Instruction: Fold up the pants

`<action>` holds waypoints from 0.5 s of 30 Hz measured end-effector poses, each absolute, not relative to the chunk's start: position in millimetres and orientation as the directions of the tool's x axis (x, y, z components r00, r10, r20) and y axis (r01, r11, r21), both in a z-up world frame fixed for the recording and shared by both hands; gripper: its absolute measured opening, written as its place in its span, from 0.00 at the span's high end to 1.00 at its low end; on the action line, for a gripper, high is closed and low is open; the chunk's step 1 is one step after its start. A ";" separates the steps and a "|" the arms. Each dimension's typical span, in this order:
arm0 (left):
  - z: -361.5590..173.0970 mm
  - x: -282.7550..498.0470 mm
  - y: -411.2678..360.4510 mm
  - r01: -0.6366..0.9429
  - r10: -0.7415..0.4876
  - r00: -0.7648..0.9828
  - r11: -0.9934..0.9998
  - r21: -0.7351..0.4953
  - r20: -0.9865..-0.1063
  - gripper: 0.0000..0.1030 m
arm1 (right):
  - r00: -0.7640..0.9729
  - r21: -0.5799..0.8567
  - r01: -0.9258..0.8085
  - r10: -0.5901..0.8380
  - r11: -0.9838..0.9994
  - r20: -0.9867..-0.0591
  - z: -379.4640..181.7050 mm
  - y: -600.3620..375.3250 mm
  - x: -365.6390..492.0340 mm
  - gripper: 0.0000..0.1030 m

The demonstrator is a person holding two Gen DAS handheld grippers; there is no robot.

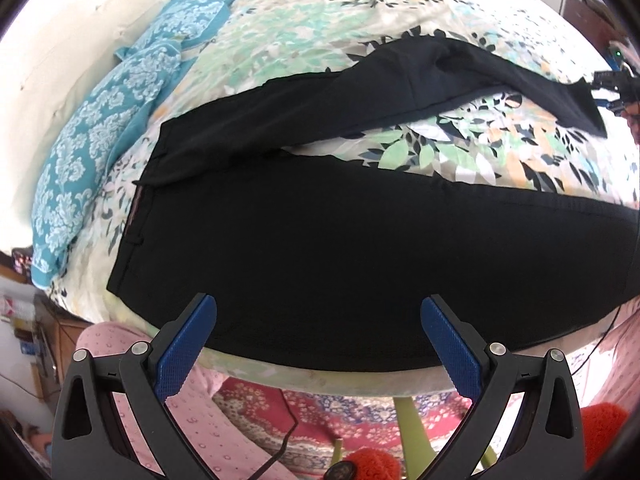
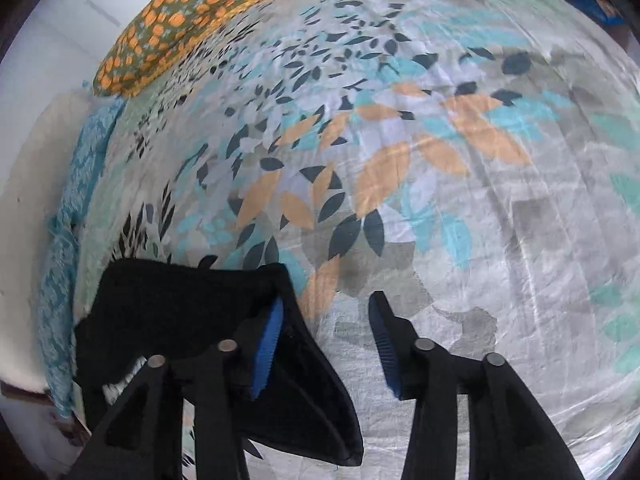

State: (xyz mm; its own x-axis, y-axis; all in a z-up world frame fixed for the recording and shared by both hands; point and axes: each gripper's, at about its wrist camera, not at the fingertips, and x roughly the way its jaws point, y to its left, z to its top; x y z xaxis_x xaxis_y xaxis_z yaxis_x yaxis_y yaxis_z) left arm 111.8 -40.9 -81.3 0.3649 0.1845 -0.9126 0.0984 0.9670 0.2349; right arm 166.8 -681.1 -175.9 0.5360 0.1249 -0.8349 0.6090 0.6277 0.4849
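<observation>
The left gripper (image 1: 319, 312) hovered with its 2 blue-padded fingers (image 1: 188, 344) spread wide and nothing between them, poised above the near edge of a pair of black pants (image 1: 320, 248). The pants lay on a bed covered by a leaf-print sheet (image 1: 304, 28), waistband toward the left, 1 leg running along the near edge of the bed and the other angling away toward the far right, so the legs formed an open V. The right gripper (image 2: 326, 308) was also open and gripping nothing; its left pad (image 2: 267, 352) sat against or just over the hem (image 2: 304, 400) of the far leg, while the other pad rested above bare sheet. It could not be told whether cloth lay between the pads. The step appeared to be bringing 1 leg over the other. To do it well, the right gripper would likely need to slide so both layers of the hem sat between its pads before closing, while the left took the waistband or near edge, so the cloth lifted evenly without bunching. Both tools pointed forward and downward across the bed, the left held near the bed's edge above the person's pink-clad lap (image 1: 120, 344). A teal patterned pillow (image 1: 100, 120) and an orange-dotted pillow (image 2: 192, 16) lay at the far side.
</observation>
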 end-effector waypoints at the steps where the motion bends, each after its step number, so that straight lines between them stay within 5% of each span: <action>1: -82.1 112.8 -40.4 0.096 0.191 0.364 0.966 0.241 -0.912 0.01 | 0.557 0.520 0.620 0.137 0.588 -0.819 -178.3 -685.2 159.8 0.43; 10: -90.5 115.4 -41.5 0.097 0.188 0.344 0.968 0.233 -0.920 0.01 | 0.647 0.656 0.614 0.195 0.440 -0.737 -177.5 -694.4 133.9 0.39; 15: -90.6 114.6 -45.1 0.109 0.188 0.344 0.965 0.238 -0.920 0.01 | 0.552 0.552 0.624 0.188 0.552 -0.812 -191.5 -675.4 170.3 0.21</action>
State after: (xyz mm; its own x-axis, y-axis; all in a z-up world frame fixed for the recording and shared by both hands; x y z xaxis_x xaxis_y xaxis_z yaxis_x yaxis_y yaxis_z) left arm 114.6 -45.1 -90.6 0.3444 0.1884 -0.9197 0.1086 0.9651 0.2384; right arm 170.3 -675.4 -191.5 0.5525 0.1876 -0.8122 0.6245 0.5522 0.5523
